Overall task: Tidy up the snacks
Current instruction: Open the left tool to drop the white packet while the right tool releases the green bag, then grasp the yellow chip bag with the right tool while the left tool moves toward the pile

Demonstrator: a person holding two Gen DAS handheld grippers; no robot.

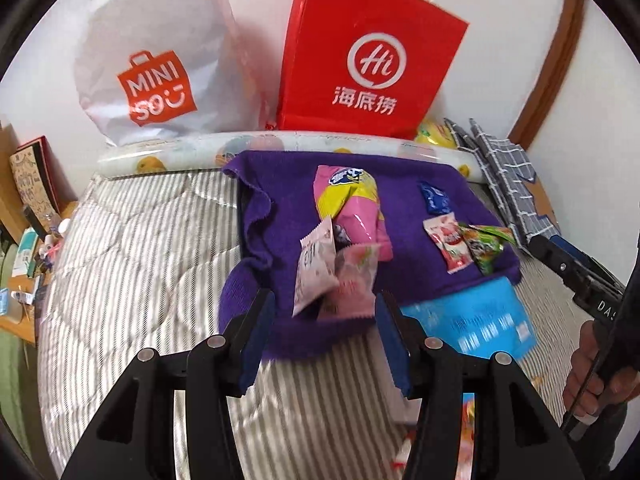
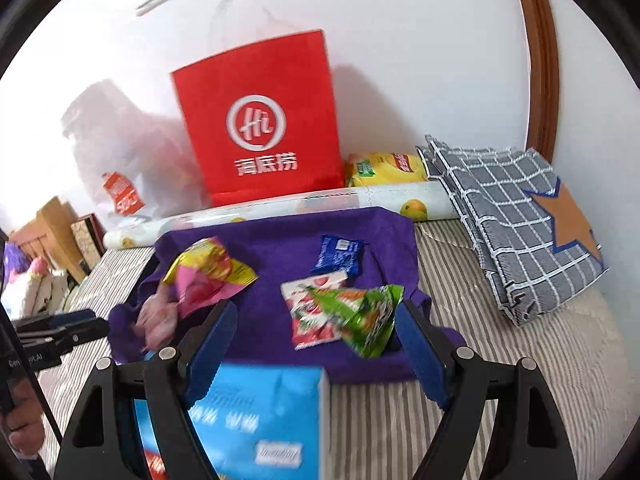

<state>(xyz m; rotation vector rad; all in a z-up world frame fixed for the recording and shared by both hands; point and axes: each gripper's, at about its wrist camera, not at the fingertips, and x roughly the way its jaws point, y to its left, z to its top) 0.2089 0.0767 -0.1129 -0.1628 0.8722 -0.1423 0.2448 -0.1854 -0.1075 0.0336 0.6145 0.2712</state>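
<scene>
left wrist view, left to right: striped bedding (image 1: 132,240) fills the left and lower frame; a white shopping bag (image 1: 160,52) stands at upper left, a red paper bag (image 1: 368,52) at upper centre; a purple cloth (image 1: 280,216) at centre carries the snacks; a pink-and-yellow packet (image 1: 352,208) and a pale pink sachet (image 1: 314,268) lie centre, a blue packet (image 1: 436,198), a red-and-white packet (image 1: 450,246) and a green packet (image 1: 486,246) to the right; the left gripper (image 1: 324,340), lower centre, has its jaws apart with nothing between them; a blue box (image 1: 480,320) lies at lower right; right wrist view: the right gripper (image 2: 316,344) stands wide apart, gripping nothing, above that box; a checked cloth (image 2: 516,220) lies at right.
</scene>
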